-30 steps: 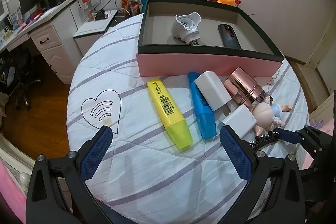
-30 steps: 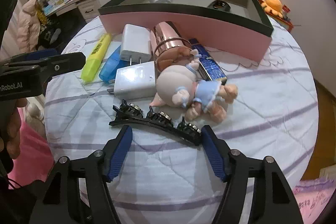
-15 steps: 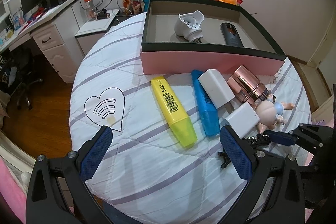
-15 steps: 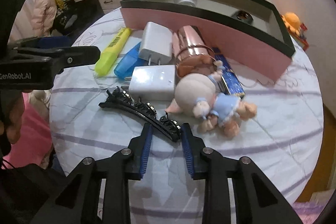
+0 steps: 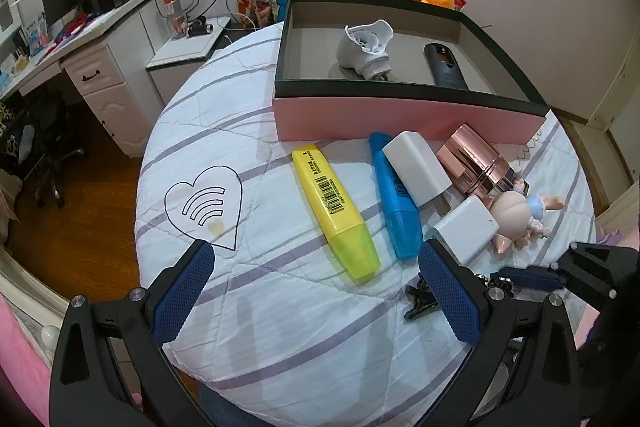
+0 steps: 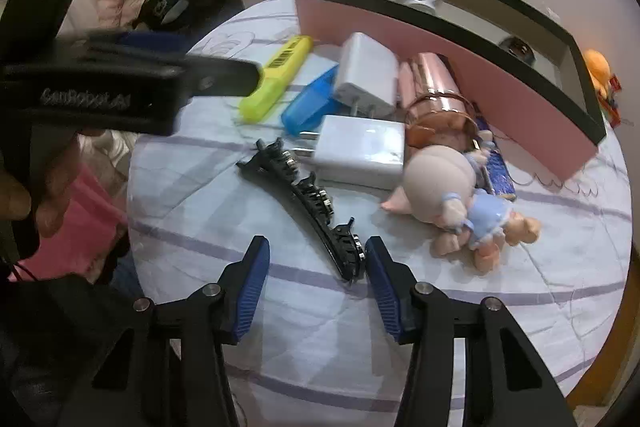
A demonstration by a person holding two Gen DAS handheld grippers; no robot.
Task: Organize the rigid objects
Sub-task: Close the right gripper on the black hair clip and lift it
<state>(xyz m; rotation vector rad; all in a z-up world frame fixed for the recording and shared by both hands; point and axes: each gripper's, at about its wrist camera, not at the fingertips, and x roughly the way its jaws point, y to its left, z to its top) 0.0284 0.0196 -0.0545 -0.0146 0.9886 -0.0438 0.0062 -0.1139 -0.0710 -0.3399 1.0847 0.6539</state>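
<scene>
The right gripper [image 6: 316, 279] is opening, its pads apart; the near end of the black hair clip [image 6: 304, 203] lies on the quilt just beside its right pad. The left gripper [image 5: 316, 291] hangs wide open over the quilt, near the yellow highlighter [image 5: 332, 203]. Beyond stands the pink box [image 5: 400, 115].

You have the box [image 5: 404, 115] at the counter's [image 5: 280, 327] far side. Before it lie two markers [image 5: 334, 209], two chargers [image 5: 416, 169], a canister [image 5: 472, 167] and a doll [image 5: 516, 213]; nearer you lies the hair clip [image 6: 304, 199].
</scene>
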